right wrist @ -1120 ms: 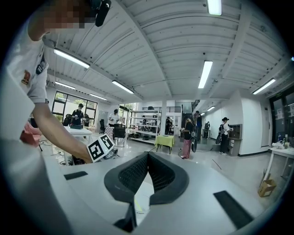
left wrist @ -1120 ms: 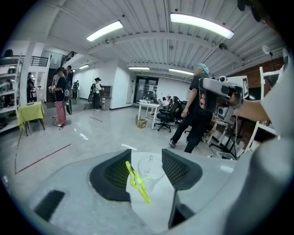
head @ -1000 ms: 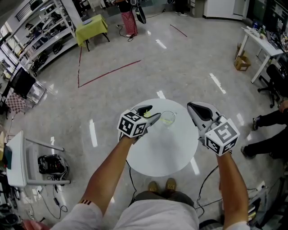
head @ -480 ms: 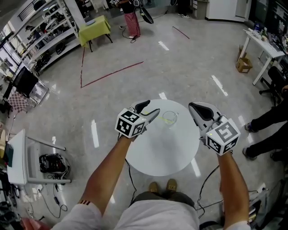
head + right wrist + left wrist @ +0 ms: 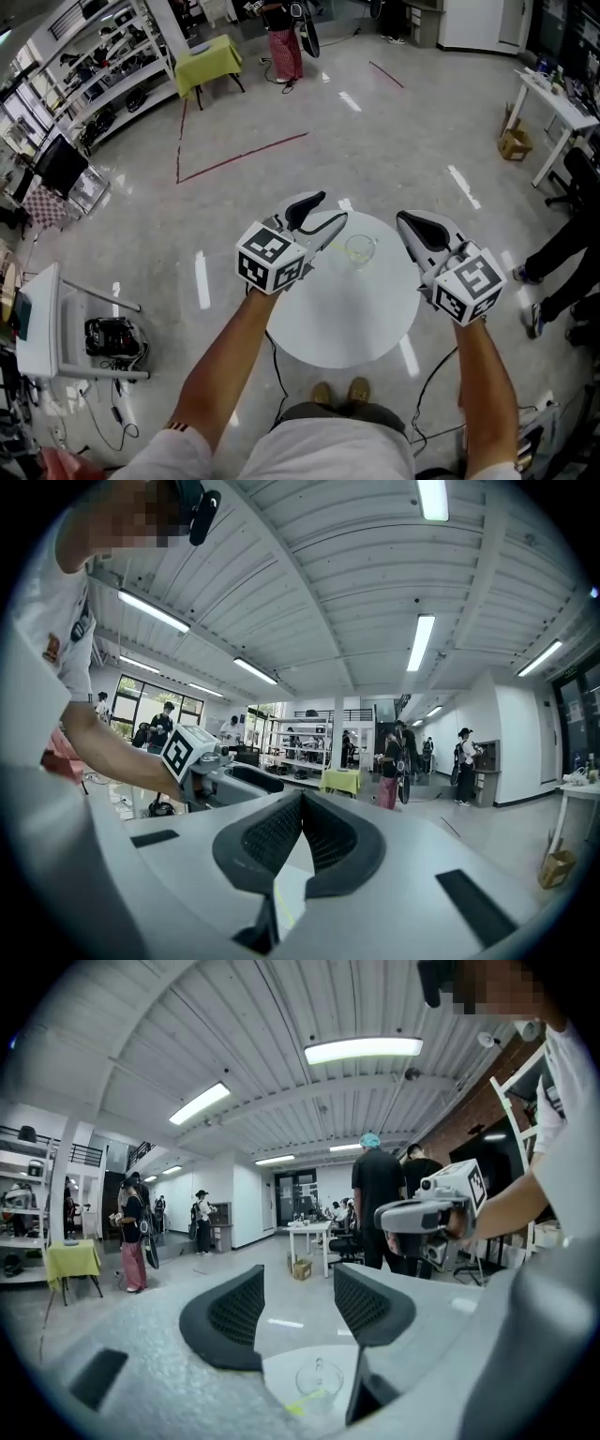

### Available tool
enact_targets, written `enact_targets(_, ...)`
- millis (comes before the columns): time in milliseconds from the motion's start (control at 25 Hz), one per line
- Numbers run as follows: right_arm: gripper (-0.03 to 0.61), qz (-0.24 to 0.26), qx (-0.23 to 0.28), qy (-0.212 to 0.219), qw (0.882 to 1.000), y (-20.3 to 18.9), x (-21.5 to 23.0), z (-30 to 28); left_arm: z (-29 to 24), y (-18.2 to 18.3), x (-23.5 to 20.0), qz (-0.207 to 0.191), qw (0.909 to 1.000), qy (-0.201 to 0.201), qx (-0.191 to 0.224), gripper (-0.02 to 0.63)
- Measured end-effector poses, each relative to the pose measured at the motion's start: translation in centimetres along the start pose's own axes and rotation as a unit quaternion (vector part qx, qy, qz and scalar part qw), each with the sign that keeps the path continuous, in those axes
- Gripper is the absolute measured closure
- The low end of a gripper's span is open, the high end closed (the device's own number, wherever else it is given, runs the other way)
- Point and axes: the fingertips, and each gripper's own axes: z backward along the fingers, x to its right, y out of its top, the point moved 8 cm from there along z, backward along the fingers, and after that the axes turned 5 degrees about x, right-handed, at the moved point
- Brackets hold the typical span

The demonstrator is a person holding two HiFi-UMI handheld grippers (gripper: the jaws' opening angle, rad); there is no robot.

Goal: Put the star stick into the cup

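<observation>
On table [image 5: 347, 319], far half: clear cup [image 5: 359, 249], upright.
Star stick [image 5: 299, 1405]: yellow-green, prob. already in cup, lying slanted across bottom; too small to be sure.
Left gripper [image 5: 333, 208]: jaws spread wide, nothing btwn; cup just ahead & below.
Right gripper [image 5: 403, 220]: jaws pressed together, empty; cup's other side.
Nearer: left, w/ cup sitting along its jaw line.
</observation>
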Motion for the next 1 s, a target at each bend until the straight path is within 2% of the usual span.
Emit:
enact_targets(200, 0.568, -0.003, 0.027, 0.004, 1.000, 1.7, -0.5, 0.3, 1.3, 3.7, 1.3, -0.008, 0.9981, -0.002, 0.062, 0.415)
enact_targets(440, 0.568, -0.002, 0.053, 0.011, 0.999, 3.5, -1.3, 0.5, 2.5, 6.1, 2.7, -0.012, 0.9943, -0.011, 0.105, 0.479)
enact_targets(600, 0.568, -0.001, 0.065, 0.016, 0.998, 4.2, -1.9, 0.9, 3.1, 6.9, 3.6, -0.011, 0.9916, -0.014, 0.128, 0.520)
enact_targets(1000, 0.568, -0.004, 0.094, 0.022, 0.995, 6.3, -3.2, 1.4, 4.6, 8.5, 5.2, -0.011, 0.9867, -0.014, 0.162, 0.575)
